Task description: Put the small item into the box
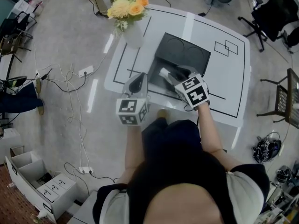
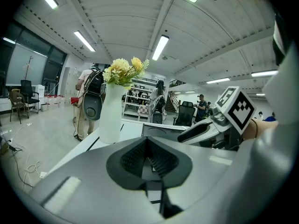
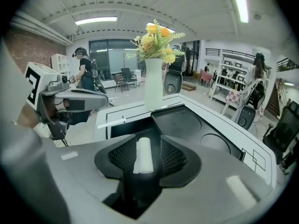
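We are standing at a white table [image 1: 233, 78] marked with black lines, and the room's grey floor is spreading out around it. An open black box [image 1: 157, 63] is lying on the table in front of us. Its flat lid half, which bears two circles, is resting on the far side, and its deeper half is nearer to us. A white vase [image 1: 133, 37] with yellow and orange flowers [image 1: 127, 6] is standing upright just beyond the box's left corner.

We are holding the left gripper [image 1: 141, 76] beside the box's left edge. Its jaws are lying together with nothing between them.

We are reaching the right gripper [image 1: 174, 74] over the deeper half, tilting it downward. Its jaws are standing apart and are gripping nothing.

The small item [image 1: 164, 73], a white roll, is lying inside the deeper half of the box, toward its left side. In the right gripper view it is showing lengthwise in the gap between the pads. The right pad is staying clear of it.
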